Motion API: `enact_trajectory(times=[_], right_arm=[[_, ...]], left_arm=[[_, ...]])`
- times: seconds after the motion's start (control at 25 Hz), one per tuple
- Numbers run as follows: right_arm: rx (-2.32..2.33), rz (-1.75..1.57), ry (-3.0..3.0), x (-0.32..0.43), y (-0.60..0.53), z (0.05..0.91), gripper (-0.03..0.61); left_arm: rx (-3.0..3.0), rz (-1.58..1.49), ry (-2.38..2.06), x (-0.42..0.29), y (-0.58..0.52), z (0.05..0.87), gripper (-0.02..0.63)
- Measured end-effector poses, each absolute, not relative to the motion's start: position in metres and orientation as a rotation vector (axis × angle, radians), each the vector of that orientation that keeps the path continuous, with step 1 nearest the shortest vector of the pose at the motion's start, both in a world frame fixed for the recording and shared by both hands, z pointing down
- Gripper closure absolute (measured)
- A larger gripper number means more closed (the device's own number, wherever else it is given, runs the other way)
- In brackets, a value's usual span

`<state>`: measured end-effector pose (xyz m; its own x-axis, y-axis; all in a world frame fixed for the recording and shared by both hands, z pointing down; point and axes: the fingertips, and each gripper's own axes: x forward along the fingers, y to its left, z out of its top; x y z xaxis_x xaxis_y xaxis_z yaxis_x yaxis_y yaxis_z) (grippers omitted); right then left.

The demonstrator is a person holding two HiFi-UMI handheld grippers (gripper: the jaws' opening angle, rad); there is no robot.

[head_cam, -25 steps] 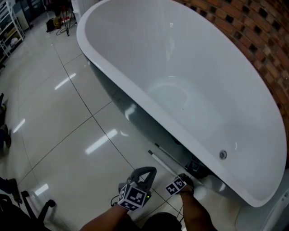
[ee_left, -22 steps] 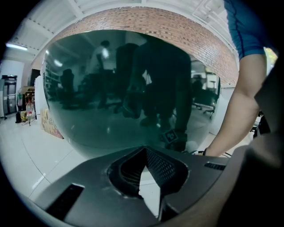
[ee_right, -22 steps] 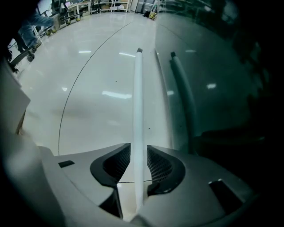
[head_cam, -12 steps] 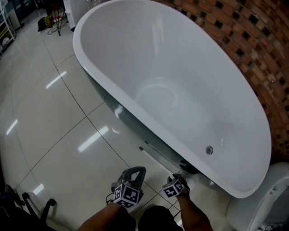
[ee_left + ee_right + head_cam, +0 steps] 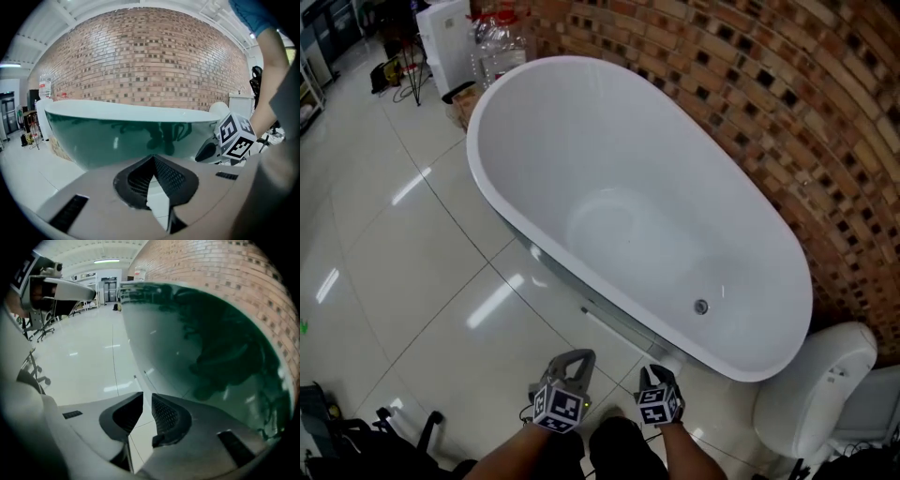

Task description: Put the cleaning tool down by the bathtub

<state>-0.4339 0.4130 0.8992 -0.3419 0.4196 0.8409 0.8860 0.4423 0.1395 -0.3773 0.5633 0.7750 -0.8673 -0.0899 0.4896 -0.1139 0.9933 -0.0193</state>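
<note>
Fig.: Your 2 forearms run side by side, both grippers pitched down. L gripper (image 5: 572, 358): jaw tips meet, nothing held. R gripper (image 5: 653, 372): jaws just closing, narrow gap, empty. Cleaning tool (image 5: 614, 330) lies on floor (image 5: 412, 262) ahead of both jaws, apart from them, along bathtub (image 5: 581, 131) base.

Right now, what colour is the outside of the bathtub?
The bathtub is glossy dark green outside, white inside; clearest in the left gripper view.
</note>
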Motion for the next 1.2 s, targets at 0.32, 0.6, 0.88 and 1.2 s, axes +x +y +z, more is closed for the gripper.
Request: enact_trajectory(times=[0.32, 0.6, 0.88, 1.2], right_arm=[[-0.993, -0.664, -2.114, -0.425, 0.359, 0.697, 0.537], [-1.067, -0.608, -2.233, -0.408, 0.324, 0.531, 0.555], [-1.138, -0.459, -2.462, -0.395, 0.287, 0.376, 0.565], [-1.016, -0.224, -2.737, -0.392, 0.236, 0.275, 0.578]], left_arm=[[0.159, 0.053, -2.624, -0.36, 0.516, 0.614, 0.614], [0.186, 0.112, -2.671, -0.349, 0.476, 0.463, 0.614], [0.164, 0.116, -2.794, -0.321, 0.435, 0.344, 0.614], [0.168, 0.085, -2.891, -0.316, 0.414, 0.288, 0.614]])
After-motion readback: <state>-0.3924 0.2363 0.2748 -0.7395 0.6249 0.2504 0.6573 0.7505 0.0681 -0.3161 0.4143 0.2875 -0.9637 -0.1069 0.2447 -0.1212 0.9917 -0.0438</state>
